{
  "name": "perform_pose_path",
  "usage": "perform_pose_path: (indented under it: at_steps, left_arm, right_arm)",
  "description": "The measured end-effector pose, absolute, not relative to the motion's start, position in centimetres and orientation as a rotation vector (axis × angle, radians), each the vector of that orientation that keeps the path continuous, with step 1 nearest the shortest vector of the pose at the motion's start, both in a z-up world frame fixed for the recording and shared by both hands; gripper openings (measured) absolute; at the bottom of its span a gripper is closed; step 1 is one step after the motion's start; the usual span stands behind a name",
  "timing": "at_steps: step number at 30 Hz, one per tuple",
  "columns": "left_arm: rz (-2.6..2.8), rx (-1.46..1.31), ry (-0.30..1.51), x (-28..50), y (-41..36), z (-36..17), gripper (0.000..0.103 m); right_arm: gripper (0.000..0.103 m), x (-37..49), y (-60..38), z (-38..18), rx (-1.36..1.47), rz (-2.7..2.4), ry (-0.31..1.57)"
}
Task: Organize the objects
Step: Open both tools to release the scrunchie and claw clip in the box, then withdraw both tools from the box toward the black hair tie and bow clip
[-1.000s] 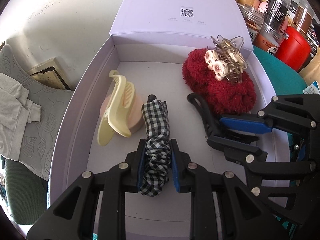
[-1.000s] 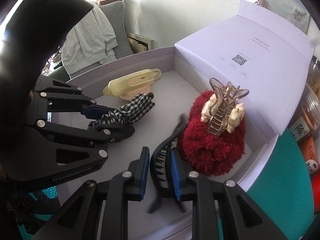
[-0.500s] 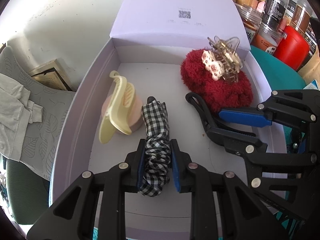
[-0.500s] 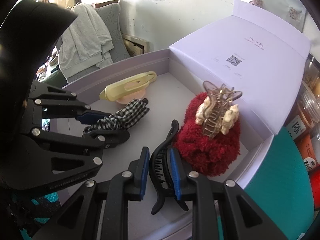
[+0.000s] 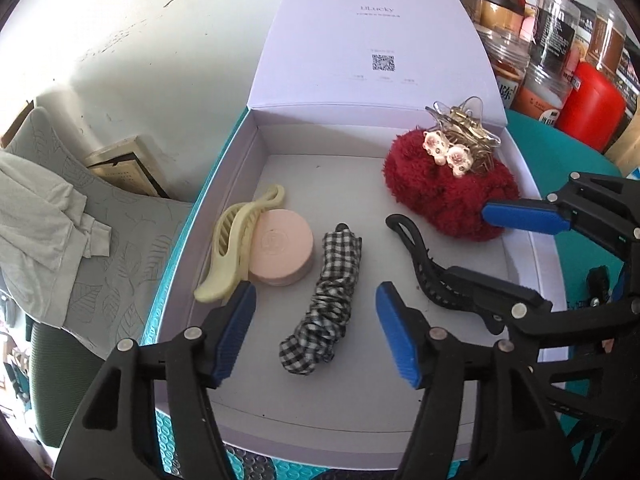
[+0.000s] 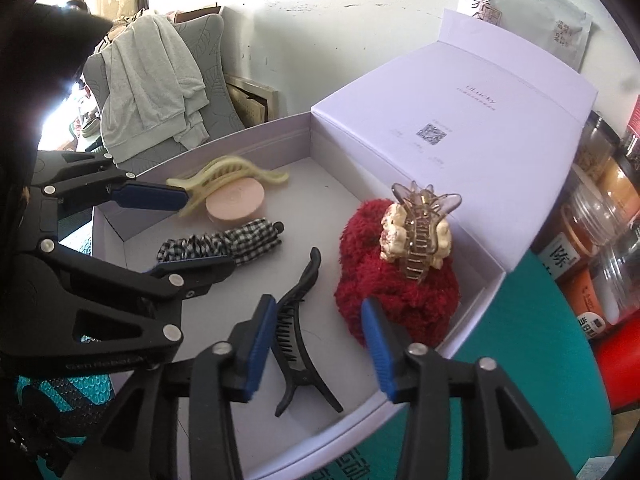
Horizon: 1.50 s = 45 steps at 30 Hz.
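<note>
Both claws have let go since a second ago: our left claw (image 5: pixel 316 340) is opening above the checked scrunchie (image 5: pixel 324 300), our right claw (image 6: pixel 316 344) opening over the black hair clip (image 6: pixel 298 336), and both things lie free on the floor of the lilac box (image 5: pixel 224 208). We judge the scrunchie soft and light, best pinched mid-length; the clip stiff and slick, best taken across its spine. Only the right view shows the clip's teeth.
</note>
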<state>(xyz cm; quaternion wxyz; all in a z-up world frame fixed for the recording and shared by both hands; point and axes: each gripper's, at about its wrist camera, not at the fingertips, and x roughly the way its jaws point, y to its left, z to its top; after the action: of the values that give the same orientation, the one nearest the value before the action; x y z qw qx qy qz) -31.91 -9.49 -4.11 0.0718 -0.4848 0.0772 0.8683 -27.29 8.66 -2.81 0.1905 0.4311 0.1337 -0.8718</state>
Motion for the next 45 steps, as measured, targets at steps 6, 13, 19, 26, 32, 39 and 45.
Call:
perform_pose_path:
  at_steps: [6, 13, 19, 26, 32, 39, 45]
  left_arm:
    - [2.631, -1.429, 0.218, -31.2, -10.1, -2.9, 0.062]
    - [2.663, -1.395, 0.202, -30.0, -10.3, -0.9, 0.063]
    - [2.714, -1.354, 0.208, -28.4, -10.5, 1.3, 0.063]
    - [2.763, -1.297, 0.210, -26.0, -10.6, 4.4, 0.065]
    - [2.796, -1.255, 0.195, -23.7, -10.4, 7.0, 0.069]
    - [2.833, -1.186, 0.186, -20.4, -10.0, 10.0, 0.075]
    - [2.856, -1.160, 0.190, -17.5, -9.6, 11.9, 0.082]
  right_arm:
    - [0.049, -27.5, 8.3, -2.2, 1.184, -2.472, 0.380]
    - [0.051, -27.0, 8.3, -0.6, 1.145, -2.502, 0.371]
    - [0.051, -25.9, 8.2, 1.3, 1.088, -2.524, 0.372]
    - [0.051, -24.0, 8.3, 3.8, 1.018, -2.555, 0.386]
    - [0.051, -21.8, 8.8, 6.1, 0.960, -2.580, 0.394]
    - [0.062, -18.8, 9.4, 8.7, 0.879, -2.617, 0.396]
    - [0.071, -16.2, 9.8, 10.5, 0.828, -2.663, 0.411]
